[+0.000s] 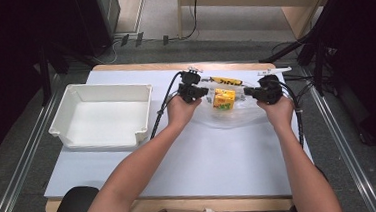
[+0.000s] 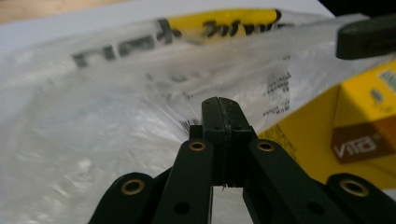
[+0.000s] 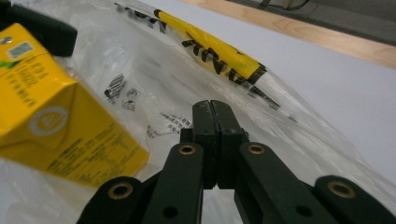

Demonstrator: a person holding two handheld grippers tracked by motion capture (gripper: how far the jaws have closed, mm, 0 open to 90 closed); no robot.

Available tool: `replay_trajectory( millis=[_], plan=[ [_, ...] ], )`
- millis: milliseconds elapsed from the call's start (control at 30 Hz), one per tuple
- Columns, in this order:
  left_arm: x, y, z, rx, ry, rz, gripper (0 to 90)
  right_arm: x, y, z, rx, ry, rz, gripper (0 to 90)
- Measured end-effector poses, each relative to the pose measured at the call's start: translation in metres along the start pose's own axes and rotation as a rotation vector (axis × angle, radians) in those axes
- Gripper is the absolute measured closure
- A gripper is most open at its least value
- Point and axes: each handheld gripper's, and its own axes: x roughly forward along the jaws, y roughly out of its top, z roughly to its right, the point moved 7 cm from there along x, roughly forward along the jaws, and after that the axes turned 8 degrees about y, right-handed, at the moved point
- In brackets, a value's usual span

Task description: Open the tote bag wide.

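A clear plastic bag [image 1: 228, 119] with a yellow printed header [image 1: 227, 80] lies on the far middle of the table. A yellow drink carton [image 1: 223, 99] sits within the bag's outline; I cannot tell whether the film covers it. My left gripper [image 1: 206, 91] is at the bag's left side and my right gripper [image 1: 247, 91] at its right side. In the left gripper view the jaws [image 2: 222, 105] are shut, with bag film [image 2: 93, 140] puckered around their tip and the carton [image 2: 327, 135] to the right. In the right gripper view the jaws [image 3: 212, 109] are shut over the film [image 3: 289, 130], with the carton [image 3: 56, 121] to the left.
A white open bin [image 1: 107, 88] stands on the left part of the light table [image 1: 205, 165]. Black cables trail from both grippers toward the table's far edge. Dark stands and rails flank the table on both sides.
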Motion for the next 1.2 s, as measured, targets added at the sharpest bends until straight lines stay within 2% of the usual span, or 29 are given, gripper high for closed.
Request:
replay_trajectory(
  millis=[67,100,133,167,200,233,267,433,600,667,767,867,900,1000,1200],
  plan=[
    [0.002,-0.004,0.002,-0.001,-0.001,-0.008,90.0,0.010,0.000,0.003,0.008,0.001,-0.024,90.0],
    [0.004,-0.008,0.003,0.001,-0.008,-0.013,90.0,0.010,0.000,0.003,0.008,0.001,-0.024,90.0],
    [0.007,-0.016,0.005,0.002,-0.009,-0.024,90.0,0.019,0.002,0.005,0.014,0.003,-0.021,90.0],
    [0.007,-0.016,0.005,0.002,-0.009,-0.024,90.0,0.019,0.002,0.005,0.014,0.003,-0.021,90.0],
    [0.009,-0.023,0.006,-0.005,-0.021,-0.034,90.0,0.025,0.004,0.007,0.027,0.006,-0.040,90.0],
    [0.009,-0.023,0.006,-0.005,-0.021,-0.034,90.0,0.025,0.004,0.007,0.027,0.006,-0.040,90.0],
    [0.010,-0.029,0.008,-0.005,-0.029,-0.037,90.0,0.034,0.005,0.009,0.027,-0.002,-0.068,90.0],
    [0.008,-0.044,0.010,0.011,-0.036,-0.055,90.0,0.046,0.006,0.016,0.044,-0.010,-0.084,90.0],
    [0.000,-0.065,0.014,0.037,-0.062,-0.080,90.0,0.059,0.004,0.022,0.067,-0.035,-0.107,90.0],
    [-0.002,-0.068,0.015,0.047,-0.068,-0.084,90.0,0.061,0.004,0.022,0.068,-0.037,-0.104,90.0],
    [-0.009,-0.080,0.021,0.056,-0.098,-0.094,90.0,0.066,0.006,0.023,0.076,-0.040,-0.110,90.0],
    [-0.013,-0.085,0.024,0.067,-0.104,-0.093,90.0,0.069,0.007,0.023,0.084,-0.039,-0.109,90.0],
    [-0.017,-0.090,0.028,0.090,-0.112,-0.100,90.0,0.071,0.008,0.024,0.085,-0.040,-0.106,90.0],
    [-0.023,-0.097,0.034,0.121,-0.123,-0.105,90.0,0.075,0.008,0.026,0.085,-0.044,-0.107,90.0],
    [-0.033,-0.107,0.041,0.140,-0.153,-0.106,90.0,0.080,0.006,0.028,0.091,-0.055,-0.117,90.0]
  ],
)
